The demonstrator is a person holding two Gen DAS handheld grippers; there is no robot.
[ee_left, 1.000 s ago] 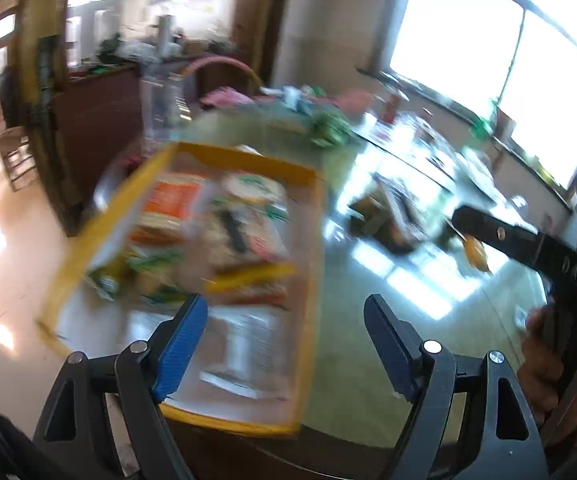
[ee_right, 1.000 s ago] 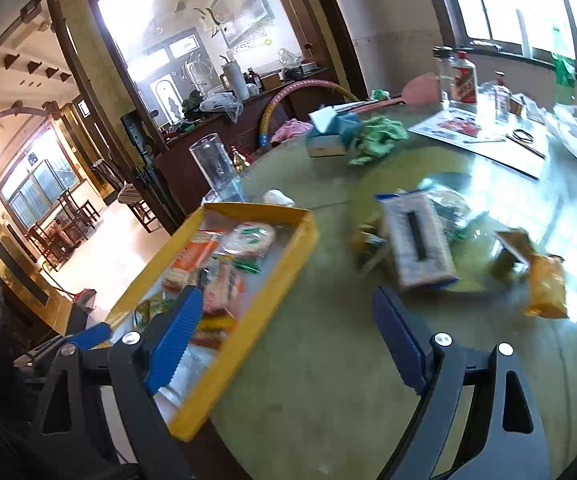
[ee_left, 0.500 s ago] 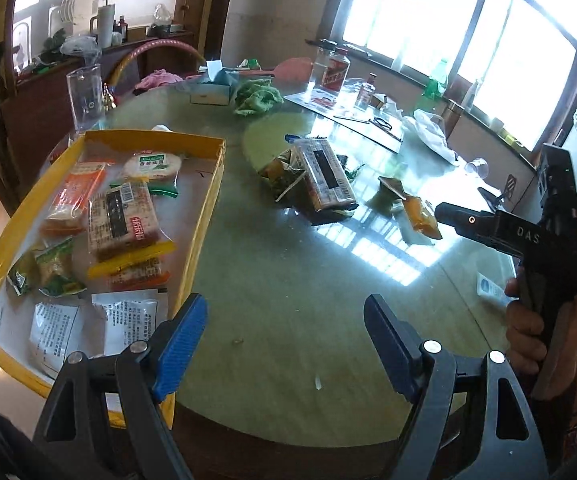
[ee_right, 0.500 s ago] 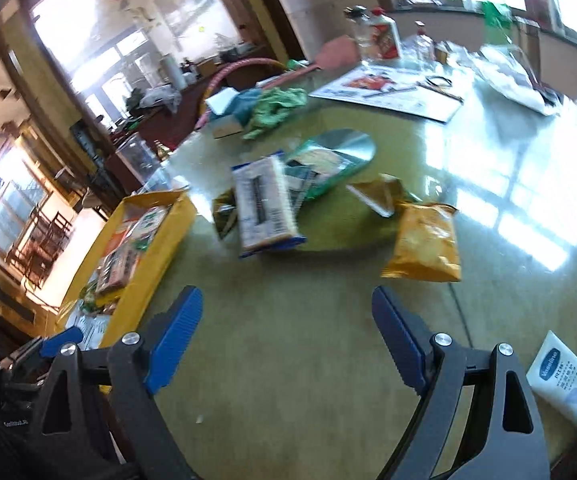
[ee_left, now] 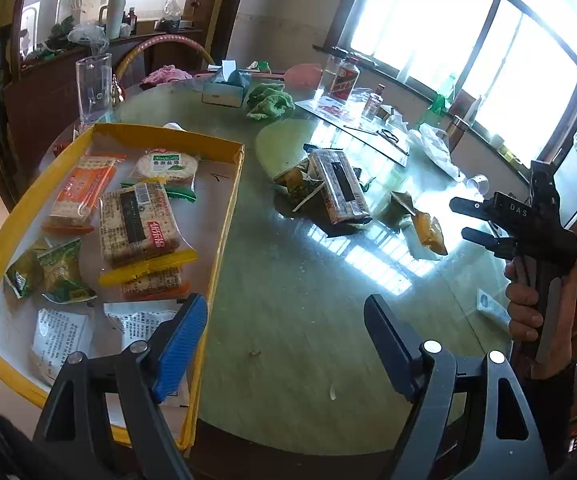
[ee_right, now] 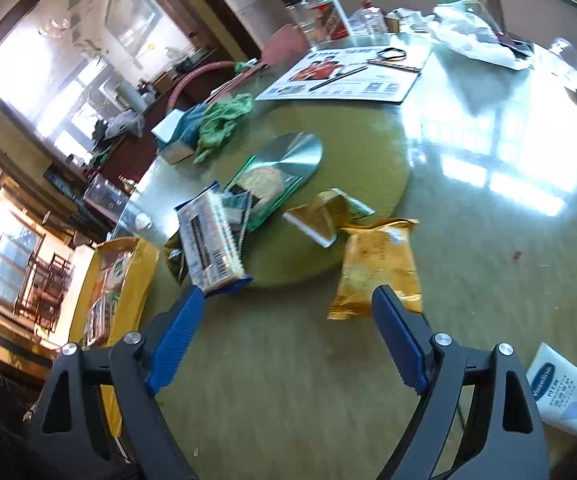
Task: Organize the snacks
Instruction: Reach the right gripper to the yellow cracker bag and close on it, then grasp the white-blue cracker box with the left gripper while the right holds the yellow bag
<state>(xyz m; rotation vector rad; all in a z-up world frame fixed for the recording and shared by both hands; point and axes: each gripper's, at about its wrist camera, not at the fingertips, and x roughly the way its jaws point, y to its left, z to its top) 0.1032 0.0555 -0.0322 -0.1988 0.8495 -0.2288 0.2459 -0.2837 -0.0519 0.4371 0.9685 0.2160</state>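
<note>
The right gripper (ee_right: 284, 332) hangs spread and empty just short of the crinkled orange-gold foil snack bag (ee_right: 376, 266) on the glossy green table (ee_right: 468, 240); the left gripper (ee_left: 284, 340) gapes beside the yellow-rimmed cardboard tray (ee_left: 224, 216). The slick foil, seemingly puffed, may skid away if pinched at its edge.

A round, glossy green counter (ee_left: 296, 320) carries a yellow tray (ee_left: 224, 216) of wrapped biscuits at its left edge. Loose snack packs (ee_right: 212, 240) cluster on the raised central disc (ee_right: 368, 152), an orange chip bag (ee_right: 376, 268) just off it. A green cloth (ee_left: 268, 100), bottles (ee_left: 344, 80) and a poster (ee_right: 344, 76) lie farther back.
</note>
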